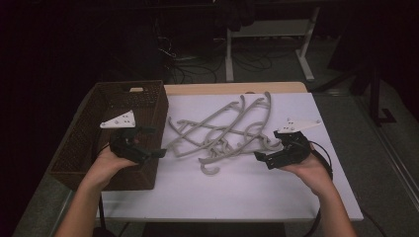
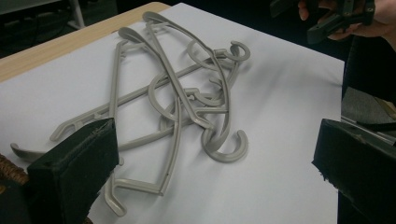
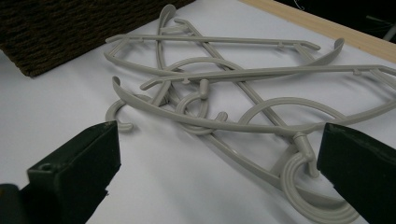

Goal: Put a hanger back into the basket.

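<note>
A tangled pile of several grey plastic hangers (image 1: 225,131) (image 2: 182,98) (image 3: 233,93) lies on the white sheet in the middle of the table. My left gripper (image 1: 152,143) is held above the right end of a dark wicker basket (image 1: 79,148), left of the pile, its jaws wide apart and empty (image 2: 212,182). My right gripper (image 1: 262,159) hovers at the pile's right end, also open with nothing between its jaws (image 3: 219,177). A hanger hook (image 3: 308,191) lies close in front of the right jaw.
The white sheet (image 1: 257,192) covers most of the table; a wooden edge (image 1: 232,88) shows at the back. The wicker basket's wall (image 3: 70,32) stands just left of the pile. Desk legs (image 1: 230,54) and cables sit on the dark floor beyond.
</note>
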A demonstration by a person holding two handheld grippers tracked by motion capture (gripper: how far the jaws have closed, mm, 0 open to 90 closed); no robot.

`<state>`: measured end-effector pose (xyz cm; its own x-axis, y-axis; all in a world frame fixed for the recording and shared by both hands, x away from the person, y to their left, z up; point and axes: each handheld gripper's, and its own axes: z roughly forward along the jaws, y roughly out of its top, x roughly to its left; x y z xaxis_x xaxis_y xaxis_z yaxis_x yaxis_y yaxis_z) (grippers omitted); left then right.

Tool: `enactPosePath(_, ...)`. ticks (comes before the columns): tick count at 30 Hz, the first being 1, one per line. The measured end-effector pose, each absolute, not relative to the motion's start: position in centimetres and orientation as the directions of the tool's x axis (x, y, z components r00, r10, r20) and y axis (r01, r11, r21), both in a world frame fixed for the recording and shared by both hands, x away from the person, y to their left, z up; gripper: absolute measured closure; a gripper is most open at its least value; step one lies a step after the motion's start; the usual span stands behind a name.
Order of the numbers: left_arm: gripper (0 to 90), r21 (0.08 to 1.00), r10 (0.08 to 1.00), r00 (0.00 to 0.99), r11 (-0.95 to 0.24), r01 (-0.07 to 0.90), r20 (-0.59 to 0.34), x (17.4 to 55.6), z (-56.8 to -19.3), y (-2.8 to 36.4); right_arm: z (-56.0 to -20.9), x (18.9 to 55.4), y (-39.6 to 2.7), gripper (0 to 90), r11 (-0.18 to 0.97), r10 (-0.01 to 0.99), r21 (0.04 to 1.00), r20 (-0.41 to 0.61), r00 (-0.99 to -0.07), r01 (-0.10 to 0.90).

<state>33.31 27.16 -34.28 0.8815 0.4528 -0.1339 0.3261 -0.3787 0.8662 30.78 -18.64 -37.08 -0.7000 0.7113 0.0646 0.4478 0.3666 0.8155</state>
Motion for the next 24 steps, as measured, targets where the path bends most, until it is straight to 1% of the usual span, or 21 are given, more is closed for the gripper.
enactPosePath(10,0.1,0.862,0.461,0.874,-0.371,0.345,-0.152,33.2,-34.1,26.2,-37.3,31.1,-18.9,0.0,0.372,0.714,0.810,0.062,-0.697,0.453)
enactPosePath(24,0.1,0.857,0.428,0.887,-0.379,0.349,-0.172,33.4,-34.1,23.6,-37.5,31.3,-18.8,0.0,0.385,0.709,0.804,0.056,-0.703,0.453)
